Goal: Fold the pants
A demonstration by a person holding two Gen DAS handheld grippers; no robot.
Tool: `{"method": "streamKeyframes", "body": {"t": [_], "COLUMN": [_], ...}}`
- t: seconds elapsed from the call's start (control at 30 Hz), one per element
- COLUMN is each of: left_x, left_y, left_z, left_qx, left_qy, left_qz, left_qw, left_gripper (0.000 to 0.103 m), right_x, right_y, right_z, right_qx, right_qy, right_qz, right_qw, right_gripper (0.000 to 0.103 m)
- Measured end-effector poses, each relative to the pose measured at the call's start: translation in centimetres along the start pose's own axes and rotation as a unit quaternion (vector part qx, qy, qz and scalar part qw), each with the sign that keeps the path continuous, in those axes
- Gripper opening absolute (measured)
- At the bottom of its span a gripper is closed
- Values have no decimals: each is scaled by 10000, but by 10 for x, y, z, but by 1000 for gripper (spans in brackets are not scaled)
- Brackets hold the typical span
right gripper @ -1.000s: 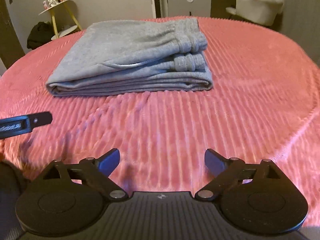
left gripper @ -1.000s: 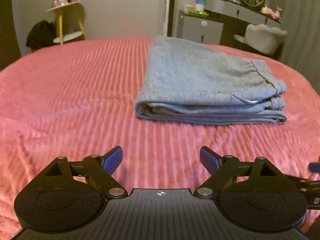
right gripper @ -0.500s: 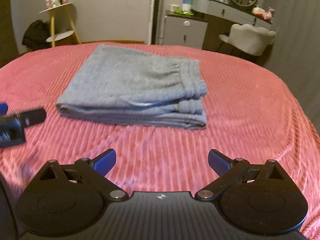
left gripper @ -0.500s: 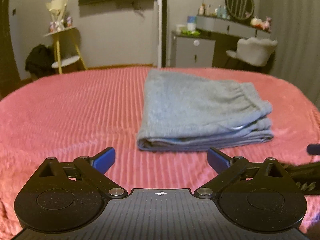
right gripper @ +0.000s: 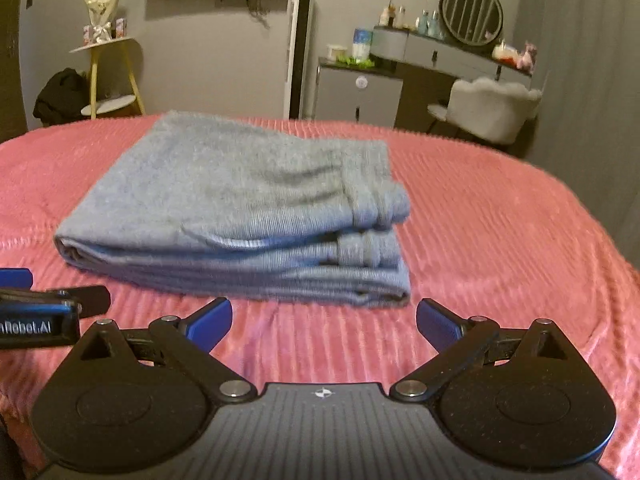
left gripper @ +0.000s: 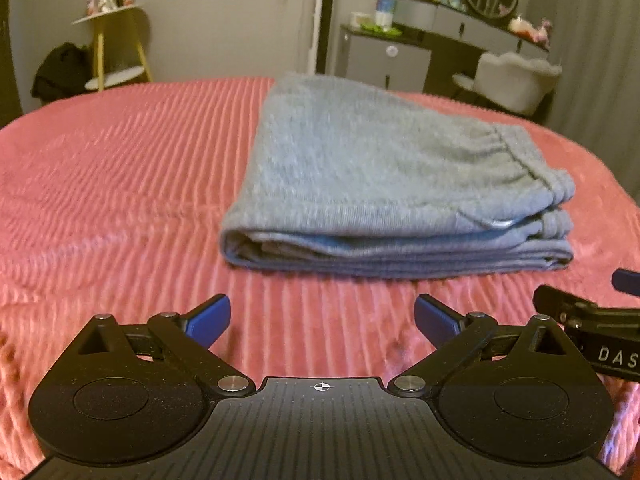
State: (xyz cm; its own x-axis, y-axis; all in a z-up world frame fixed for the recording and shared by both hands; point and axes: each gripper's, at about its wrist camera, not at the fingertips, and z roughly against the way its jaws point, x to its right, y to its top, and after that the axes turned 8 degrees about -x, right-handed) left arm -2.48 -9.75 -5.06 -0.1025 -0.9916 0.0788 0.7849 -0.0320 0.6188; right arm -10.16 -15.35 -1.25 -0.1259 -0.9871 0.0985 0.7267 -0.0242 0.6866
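Standing wide apart, the jaws of the left gripper are seen w/ nothing between them but bare bedspread; no contact w/ any cloth is made. The jaws of the right gripper are likewise spread wide & empty. The blue pads are set at the ends of black linkage arms.

Just beyond both sets of jaws, the grey pants are laid folded into a flat stack on the pink ribbed bedspread, apart from either gripper. Several layers are shown along the near edge; the elastic waistband is doubled over at the stack's right end, the closed fold at its left end. In the left wrist view the stack is seen ahead & to the right; in the right wrist view, ahead & slightly left.

Each gripper is caught at the edge of the other's view, so they are held side by side, near the bed's front.

Behind the bed a yellow side table, a grey cabinet, a round mirror & a pale chair are visible, all blurred.
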Motion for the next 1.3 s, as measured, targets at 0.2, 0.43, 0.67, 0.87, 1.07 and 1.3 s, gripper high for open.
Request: {"method": "streamKeyframes", "body": {"t": [0.2, 0.43, 0.67, 0.87, 1.07, 1.3], "left_x": [2, -3, -1, -3, -3, -5], "left_y": [-3, -3, -4, -4, -4, -3], "left_z": [0, 5, 6, 6, 7, 7], "left_qx": [-11, 53, 19, 15, 47, 41], "left_qy": [68, 109, 141, 130, 183, 196], "left_qz": [-41, 44, -21, 17, 42, 74], "left_qw": [10000, 9999, 9999, 9999, 9998, 9998], "left_gripper": [101, 101, 101, 101, 101, 101], "right_x": [6, 6, 9, 12, 13, 16], "right_y": [-6, -5, -6, -7, -6, -7], "right_z": [-9, -5, -5, -5, -7, -9], "right_qx": [-62, 146, 212, 223, 193, 158], "right_qy": [226, 430, 389, 393, 443, 449], "right_qz": [-130, -189, -236, -283, -335, -399], "right_qw": [9996, 9988, 9987, 9986, 9983, 9981], "right_gripper": [99, 99, 99, 99, 99, 99]}}
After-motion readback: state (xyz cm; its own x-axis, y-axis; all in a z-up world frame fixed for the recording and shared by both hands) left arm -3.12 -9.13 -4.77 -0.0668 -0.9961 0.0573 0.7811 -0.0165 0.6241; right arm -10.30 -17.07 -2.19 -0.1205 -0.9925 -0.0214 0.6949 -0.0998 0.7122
